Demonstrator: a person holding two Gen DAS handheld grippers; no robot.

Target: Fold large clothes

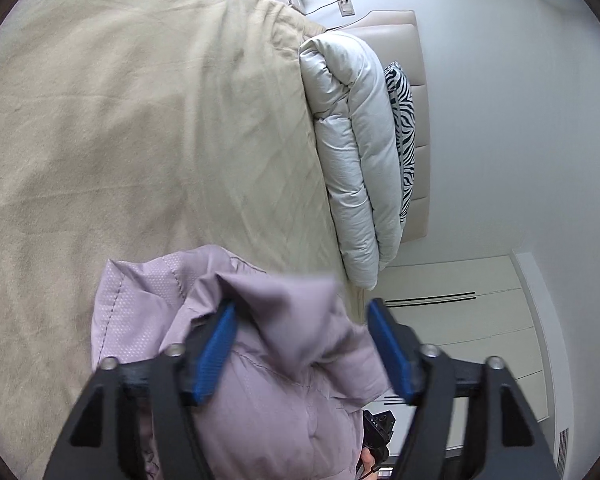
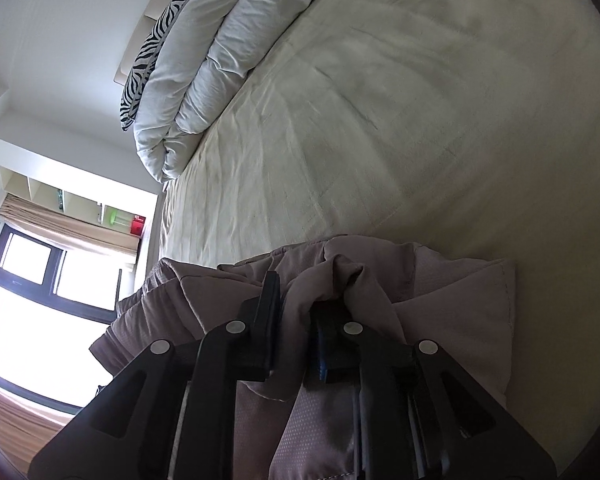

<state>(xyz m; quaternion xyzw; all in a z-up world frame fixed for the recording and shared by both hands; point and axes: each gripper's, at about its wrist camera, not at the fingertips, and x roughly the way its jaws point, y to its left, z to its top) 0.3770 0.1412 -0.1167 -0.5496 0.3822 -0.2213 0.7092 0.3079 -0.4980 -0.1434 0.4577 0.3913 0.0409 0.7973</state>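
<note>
Both grippers meet the lilac jacket (image 1: 284, 360) near the bed (image 1: 140, 140) edge: left gripper (image 1: 304, 348) spread open, right gripper (image 2: 300, 320) clamped on its fabric.

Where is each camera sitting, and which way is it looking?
Left wrist: sits behind the left gripper, facing the beige bed and the white duvet; wide-apart blue pads straddle the lilac jacket.
Right wrist: sits behind the right gripper, facing bed and window; fingers pinch the jacket.
Both show: jacket, bed, duvet, zebra pillow.
</note>
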